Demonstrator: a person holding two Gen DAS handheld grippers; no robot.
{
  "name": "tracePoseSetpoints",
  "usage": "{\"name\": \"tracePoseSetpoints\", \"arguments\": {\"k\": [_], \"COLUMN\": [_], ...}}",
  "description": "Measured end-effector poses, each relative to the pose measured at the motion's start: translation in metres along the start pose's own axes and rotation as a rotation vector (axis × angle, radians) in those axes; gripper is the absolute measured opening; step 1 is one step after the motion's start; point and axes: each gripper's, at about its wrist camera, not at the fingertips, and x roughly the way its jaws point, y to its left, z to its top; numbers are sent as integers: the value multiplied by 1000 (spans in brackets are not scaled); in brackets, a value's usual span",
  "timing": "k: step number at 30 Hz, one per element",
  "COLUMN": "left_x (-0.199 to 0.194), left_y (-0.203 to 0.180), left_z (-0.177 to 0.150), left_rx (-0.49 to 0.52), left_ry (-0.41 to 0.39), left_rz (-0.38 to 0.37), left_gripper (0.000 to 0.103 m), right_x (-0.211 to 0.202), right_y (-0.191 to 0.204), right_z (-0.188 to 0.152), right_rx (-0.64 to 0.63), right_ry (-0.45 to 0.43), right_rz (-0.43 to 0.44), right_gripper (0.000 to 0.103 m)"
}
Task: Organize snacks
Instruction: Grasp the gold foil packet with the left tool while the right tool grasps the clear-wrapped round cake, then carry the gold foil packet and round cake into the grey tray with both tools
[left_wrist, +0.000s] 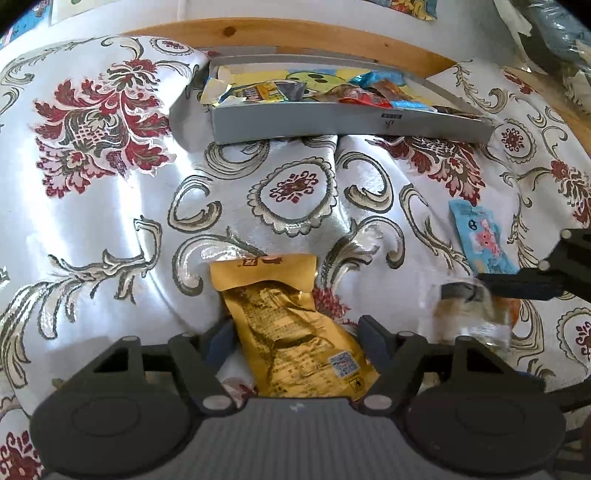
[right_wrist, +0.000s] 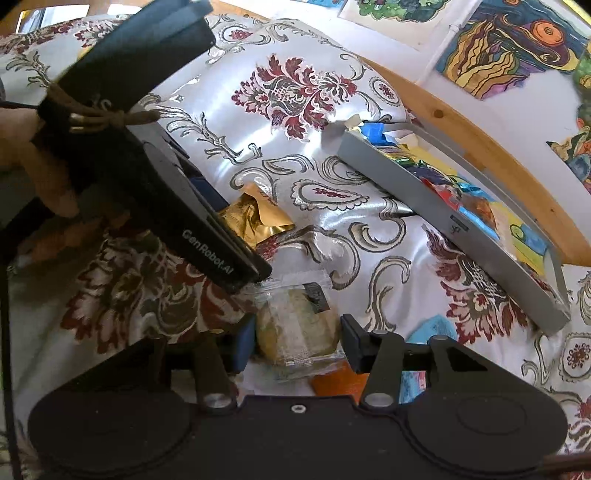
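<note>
A gold snack packet (left_wrist: 295, 325) lies lengthwise between the fingers of my left gripper (left_wrist: 297, 336), which is shut on its edges. In the right wrist view the packet (right_wrist: 258, 218) looks crumpled beside a left finger (right_wrist: 221, 240). My right gripper (right_wrist: 299, 343) is shut on a round pastry in a clear wrapper (right_wrist: 295, 328). In the left wrist view that pastry (left_wrist: 472, 317) is blurred under a right finger (left_wrist: 517, 284). A grey tray (left_wrist: 351, 125) (right_wrist: 424, 206) holding several colourful snack packets sits at the far side of the cloth.
A flowered white cloth (left_wrist: 110, 221) covers the wooden table (left_wrist: 295, 33). A blue packet (left_wrist: 484, 236) (right_wrist: 432, 328) and an orange packet (right_wrist: 336, 380) lie by the right gripper. A hand (right_wrist: 48, 177) holds the left gripper. Drawings hang on the wall (right_wrist: 498, 44).
</note>
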Motion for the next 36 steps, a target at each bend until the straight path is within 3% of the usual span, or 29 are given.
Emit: {"name": "tracePoseSetpoints", "arguments": {"k": [5, 16, 22, 28, 36], "left_x": [-2, -12, -24, -35, -47], "left_y": [-4, -3, -3, 4, 1], "left_z": [-2, -6, -10, -12, -9], "left_rx": [37, 34, -14, -145, -152], "left_ry": [-3, 12, 23, 26, -26], "left_rz": [23, 25, 9, -94, -101], "left_gripper": [69, 46, 44, 44, 44], "right_x": [-8, -14, -15, -19, -30], "right_y": [0, 2, 4, 5, 5], "right_z": [-5, -12, -15, -17, -18], "right_rx": [25, 62, 88, 114, 130], "right_ry": [-8, -14, -21, -35, -62], "right_rz": [1, -2, -17, -28, -56], "right_gripper": [50, 50, 50, 50, 50]}}
